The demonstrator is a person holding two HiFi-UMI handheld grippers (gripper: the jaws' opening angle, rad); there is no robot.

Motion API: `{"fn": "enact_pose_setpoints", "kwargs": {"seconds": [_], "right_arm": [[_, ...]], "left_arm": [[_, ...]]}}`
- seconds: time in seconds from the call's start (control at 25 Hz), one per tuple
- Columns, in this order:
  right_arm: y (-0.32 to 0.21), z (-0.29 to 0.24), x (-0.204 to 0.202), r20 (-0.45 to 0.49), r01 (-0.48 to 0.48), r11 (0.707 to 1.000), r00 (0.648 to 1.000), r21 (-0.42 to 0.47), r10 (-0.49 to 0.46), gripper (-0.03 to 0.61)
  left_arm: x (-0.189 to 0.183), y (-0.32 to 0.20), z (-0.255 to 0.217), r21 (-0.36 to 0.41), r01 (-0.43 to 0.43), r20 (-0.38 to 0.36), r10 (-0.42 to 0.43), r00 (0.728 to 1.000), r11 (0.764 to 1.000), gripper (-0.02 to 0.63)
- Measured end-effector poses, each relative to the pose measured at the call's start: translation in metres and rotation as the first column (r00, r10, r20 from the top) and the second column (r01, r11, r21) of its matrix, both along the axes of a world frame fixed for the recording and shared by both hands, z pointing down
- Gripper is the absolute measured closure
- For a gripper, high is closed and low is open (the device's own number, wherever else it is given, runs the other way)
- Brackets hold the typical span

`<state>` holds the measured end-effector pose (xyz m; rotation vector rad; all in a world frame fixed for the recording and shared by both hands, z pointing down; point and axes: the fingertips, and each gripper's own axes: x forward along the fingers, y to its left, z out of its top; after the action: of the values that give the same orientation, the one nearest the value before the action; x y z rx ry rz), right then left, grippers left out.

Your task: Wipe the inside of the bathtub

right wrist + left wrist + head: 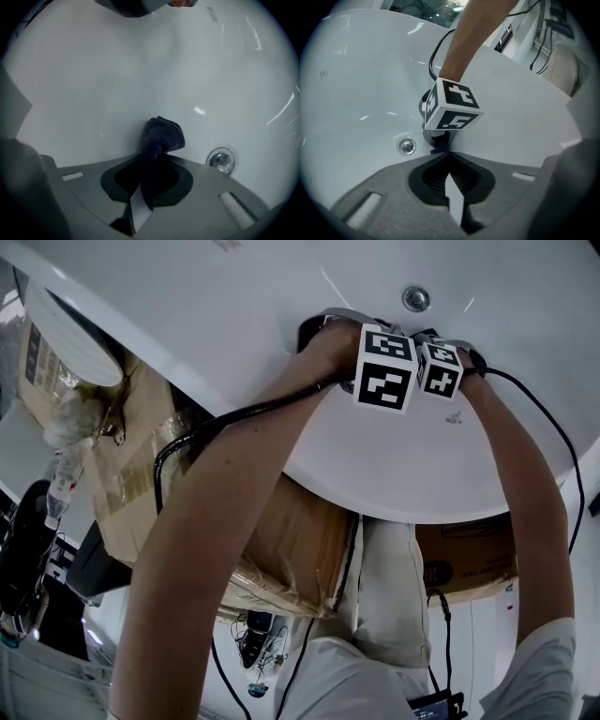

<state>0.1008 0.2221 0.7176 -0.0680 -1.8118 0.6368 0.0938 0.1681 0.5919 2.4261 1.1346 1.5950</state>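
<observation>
right fingers (206, 185) tight on crumpled dark cloth (162, 136), left fingers (393, 197) together, empty, in glossy bathtub (140, 70)

2 grippers held side by side, both arms stretched forward.
The left arm (216, 521) and right arm (525, 493) reach out nearly straight. The left gripper (449, 157) has its jaws pressed together with nothing between them. The right gripper (154, 157), just beside it, has its jaws clamped on a dark cloth (161, 136).

Light: dim, cool, even.
Glare: streaks on tub (253, 40), upper right.
Edges: fisheye bend, black corners.
Foreground: soft.
</observation>
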Motion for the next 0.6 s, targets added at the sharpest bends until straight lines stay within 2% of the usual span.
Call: {"fn": "enact_pose_setpoints", "kwargs": {"seconds": [0.2,0.44,0.6], "right_arm": [[0.011,-0.018,-0.005,0.043,0.023,1.000,0.999,-0.020,-0.022,0.532],[0.019,-0.033,-0.010,0.069,0.003,0.998,0.998,-0.067,0.002,0.532],[0.020,-0.042,-0.011,0.077,0.010,0.998,0.997,-0.066,-0.005,0.532]], "left_arm": [[-0.001,-0.002,0.001,0.009,-0.004,0.009,0.004,1.000,1.000,0.617],[-0.003,-0.003,-0.006,0.006,0.010,0.018,-0.010,1.000,1.000,0.617],[-0.005,-0.001,-0.011,0.012,-0.001,0.017,0.001,1.000,1.000,0.617]]}}
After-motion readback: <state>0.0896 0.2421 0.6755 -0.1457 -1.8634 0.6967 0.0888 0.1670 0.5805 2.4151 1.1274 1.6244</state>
